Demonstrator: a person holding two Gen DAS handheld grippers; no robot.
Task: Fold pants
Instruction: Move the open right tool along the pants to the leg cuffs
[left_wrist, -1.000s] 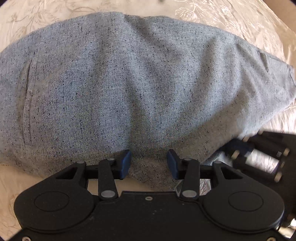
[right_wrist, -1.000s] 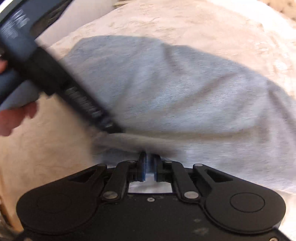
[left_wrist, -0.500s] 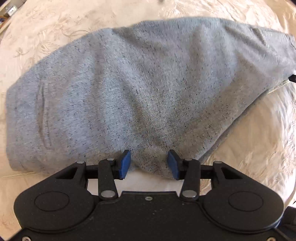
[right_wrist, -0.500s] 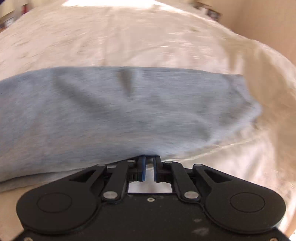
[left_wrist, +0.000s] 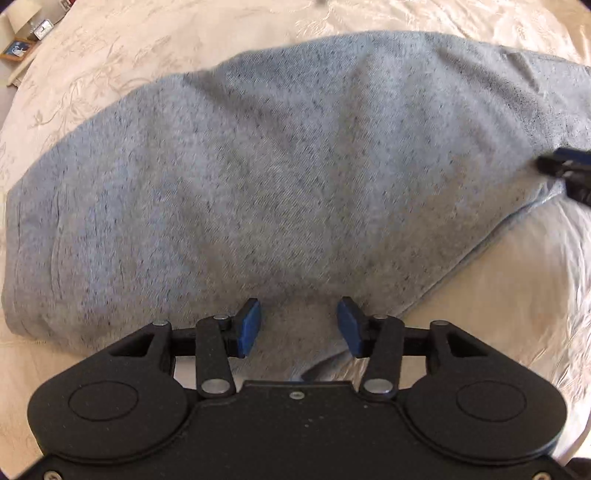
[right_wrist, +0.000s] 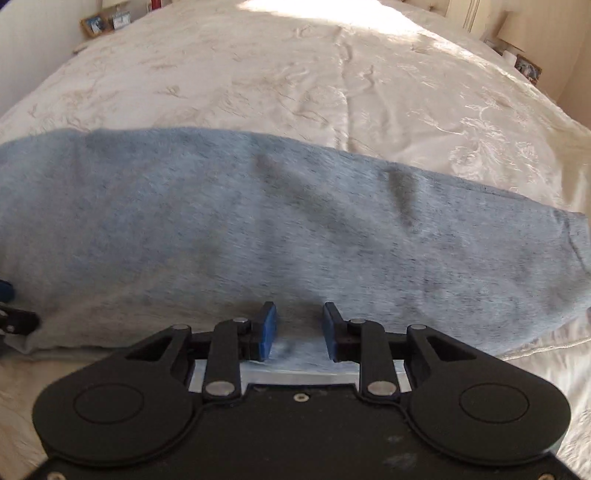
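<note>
Grey-blue speckled pants (left_wrist: 280, 177) lie folded lengthwise on a cream bedspread (left_wrist: 110, 48). In the right wrist view they (right_wrist: 295, 229) stretch across the frame with the hem end at the right. My left gripper (left_wrist: 298, 325) is open, its blue pads either side of the pants' near edge. My right gripper (right_wrist: 298, 328) is open over the near edge of the cloth, holding nothing. The right gripper's tip also shows at the right edge of the left wrist view (left_wrist: 565, 170).
The embroidered cream bedspread (right_wrist: 332, 74) spreads beyond the pants. Picture frames and small items stand on furniture at the far left (right_wrist: 96, 24) and far right (right_wrist: 528, 68) of the bed.
My right gripper opened and let go of the pants' edge after carrying it over to the right. My left gripper stayed open and drew back a little from the cloth.
</note>
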